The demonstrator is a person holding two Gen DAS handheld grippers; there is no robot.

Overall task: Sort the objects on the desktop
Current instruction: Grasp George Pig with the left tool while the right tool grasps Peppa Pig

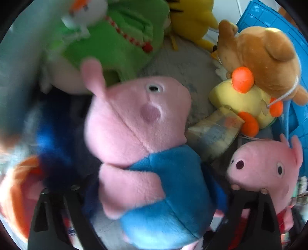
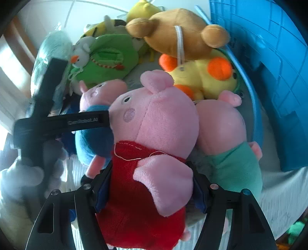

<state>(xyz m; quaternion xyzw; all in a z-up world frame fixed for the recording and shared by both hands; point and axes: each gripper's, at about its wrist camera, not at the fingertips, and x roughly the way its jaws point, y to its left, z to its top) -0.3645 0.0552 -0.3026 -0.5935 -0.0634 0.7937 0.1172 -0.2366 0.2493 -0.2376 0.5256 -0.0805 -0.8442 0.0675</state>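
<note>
A pink pig plush in a blue shirt (image 1: 163, 192) lies between the fingers of my left gripper (image 1: 154, 190). The jaws stand open around its body, with the pads close beside it. One black finger (image 2: 84, 121) of that gripper shows in the right wrist view, lying across the same pig (image 2: 94, 140). My right gripper (image 2: 150, 173) is shut on a pink pig in a red dress (image 2: 144, 203), its blue pads (image 2: 102, 192) pressing on both sides of the dress. This pig also appears at the right of the left wrist view (image 1: 263, 167).
A third pig in a green shirt (image 2: 231, 165) lies right of the held one. Behind are a yellow duck plush (image 2: 204, 80), a brown bear (image 2: 173, 36), a green plush (image 2: 109, 57) and a yellow plush (image 1: 192, 17). A blue plastic crate (image 2: 273, 77) stands at the right.
</note>
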